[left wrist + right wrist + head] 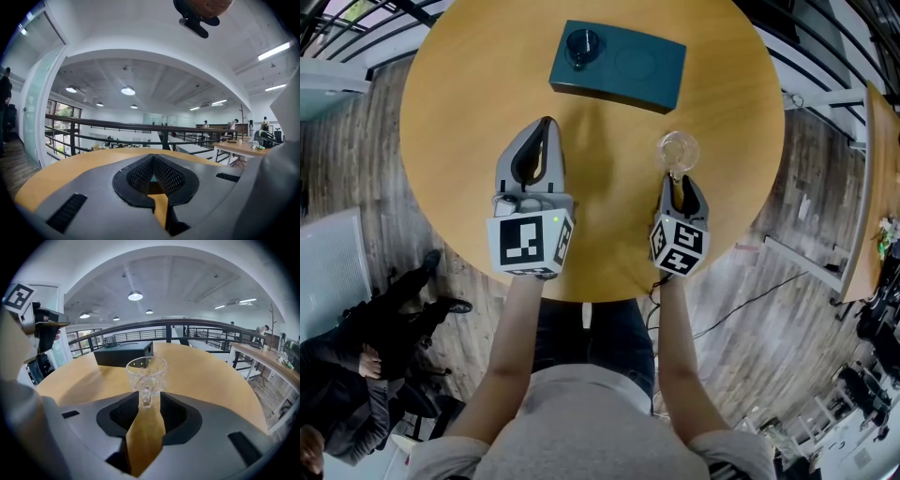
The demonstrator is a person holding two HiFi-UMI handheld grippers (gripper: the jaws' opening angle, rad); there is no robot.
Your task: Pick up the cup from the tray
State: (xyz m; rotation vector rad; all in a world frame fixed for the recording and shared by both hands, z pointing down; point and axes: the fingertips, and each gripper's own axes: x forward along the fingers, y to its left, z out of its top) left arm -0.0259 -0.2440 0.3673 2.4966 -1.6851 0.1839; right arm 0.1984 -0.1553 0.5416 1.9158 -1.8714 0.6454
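Two jaws of the right gripper [146,401] are held apart, with the handle of the cup [146,370] between them but not pressed. The cup is set on the table [211,376] just ahead of them, the tray [123,354] well beyond. The left gripper [153,158] is clenched on nothing. Should the right gripper be drawn back askew, the handle may be snagged and the cup tipped.

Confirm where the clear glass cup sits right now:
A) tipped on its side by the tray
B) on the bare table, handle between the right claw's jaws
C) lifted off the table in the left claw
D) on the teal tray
B: the clear glass cup stands upright on the table, apart from the teal tray, with its handle between the open jaws of the right claw.
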